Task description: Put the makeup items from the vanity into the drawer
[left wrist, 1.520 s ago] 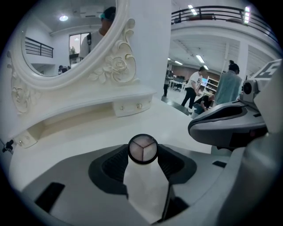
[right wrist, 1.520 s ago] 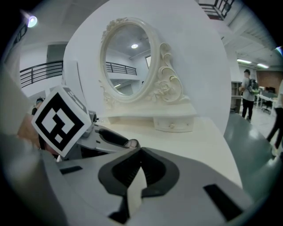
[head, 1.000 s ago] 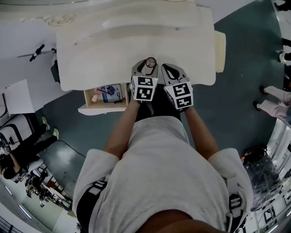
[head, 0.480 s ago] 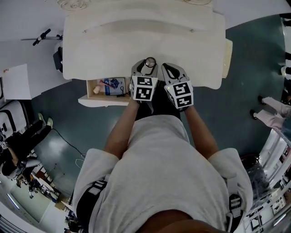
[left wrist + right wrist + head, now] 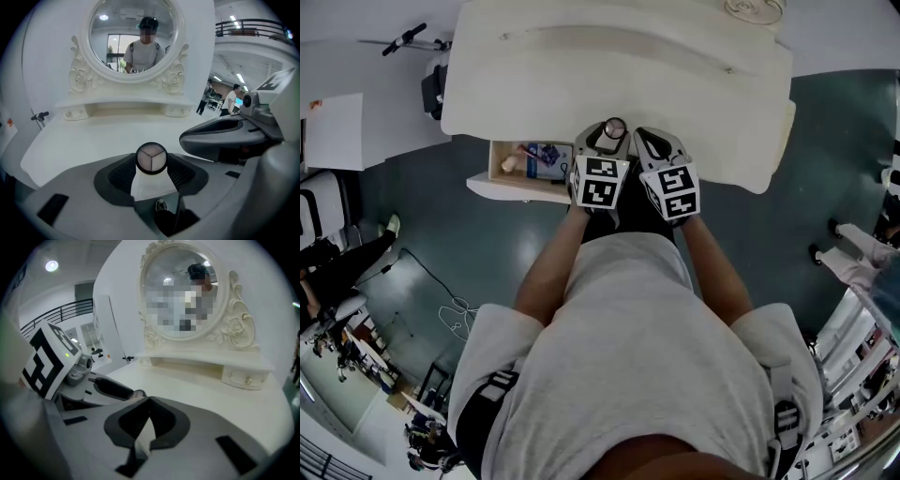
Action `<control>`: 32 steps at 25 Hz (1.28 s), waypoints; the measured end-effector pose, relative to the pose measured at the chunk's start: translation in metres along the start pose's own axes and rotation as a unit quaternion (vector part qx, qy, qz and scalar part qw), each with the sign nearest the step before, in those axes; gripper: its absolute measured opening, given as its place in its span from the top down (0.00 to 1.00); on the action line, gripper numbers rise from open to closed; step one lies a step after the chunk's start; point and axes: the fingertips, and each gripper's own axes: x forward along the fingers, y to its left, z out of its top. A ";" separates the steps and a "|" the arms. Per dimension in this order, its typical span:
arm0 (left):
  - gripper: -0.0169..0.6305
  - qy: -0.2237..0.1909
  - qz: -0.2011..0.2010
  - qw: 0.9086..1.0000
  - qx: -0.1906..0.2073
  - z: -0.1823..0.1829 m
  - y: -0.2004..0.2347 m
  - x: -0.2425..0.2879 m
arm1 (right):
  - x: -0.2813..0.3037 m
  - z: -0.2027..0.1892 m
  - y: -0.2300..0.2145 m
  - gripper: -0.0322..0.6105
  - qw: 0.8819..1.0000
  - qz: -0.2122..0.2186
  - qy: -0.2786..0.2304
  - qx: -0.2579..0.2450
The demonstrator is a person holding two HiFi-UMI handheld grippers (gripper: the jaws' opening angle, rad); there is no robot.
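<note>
One round compact (image 5: 151,158) is clamped in the left gripper (image 5: 606,141); the right gripper (image 5: 149,409) has empty, closed jaws.

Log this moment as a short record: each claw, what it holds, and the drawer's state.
left claw: shut on the round compact, over the front edge of the vanity top
right claw: shut, nothing in it
drawer: open, under the vanity's left side; blue packet and pale item inside
</note>
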 end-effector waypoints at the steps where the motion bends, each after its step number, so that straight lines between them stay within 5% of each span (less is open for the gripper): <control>1: 0.64 0.000 0.003 1.000 -0.003 -0.002 0.004 -0.003 | 0.003 0.001 0.004 0.93 1.000 0.005 0.001 -0.003; 32: 0.64 0.014 0.044 0.998 -0.051 -0.072 0.104 -0.062 | 0.070 -0.001 0.117 0.93 0.996 0.065 0.040 -0.041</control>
